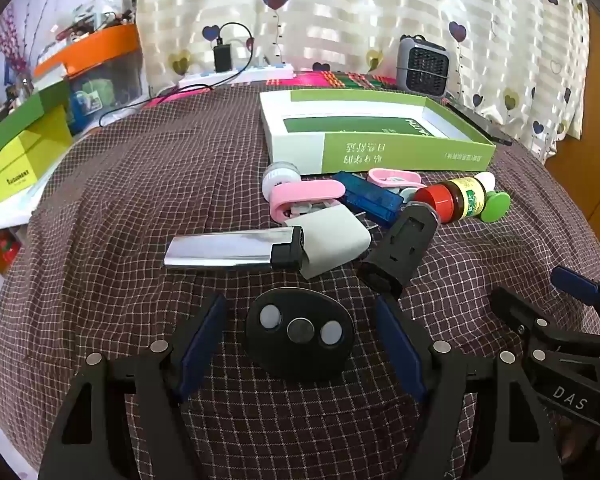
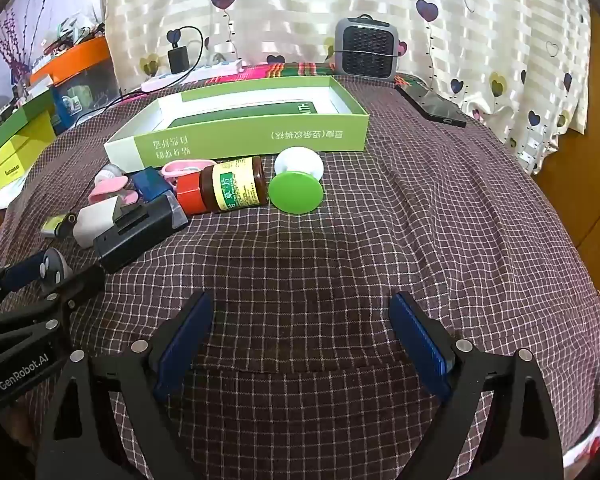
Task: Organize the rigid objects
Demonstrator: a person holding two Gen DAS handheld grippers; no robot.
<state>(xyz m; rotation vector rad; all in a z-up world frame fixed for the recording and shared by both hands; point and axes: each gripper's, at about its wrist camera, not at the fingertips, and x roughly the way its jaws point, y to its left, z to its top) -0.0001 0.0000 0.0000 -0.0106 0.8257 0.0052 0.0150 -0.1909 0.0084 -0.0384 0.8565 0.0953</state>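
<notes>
Black oval key fob (image 1: 300, 336) lies flat on the checked cloth (image 1: 120, 220), bracketed by the spread fingers of the left gripper (image 1: 300, 344) — released, nothing held. Judged light, stiff, smooth-shelled; a pinch across its narrow sides is advised. Right gripper (image 2: 302, 344) is likewise spread over bare cloth. Green box (image 1: 380, 136) stands far, beyond the clutter.

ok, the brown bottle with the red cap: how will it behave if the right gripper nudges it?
The bottle lies on its side, so it will probably roll. The green disc touching its base may block it. It looks like glass: likely rigid, slick, perhaps breakable.
</notes>
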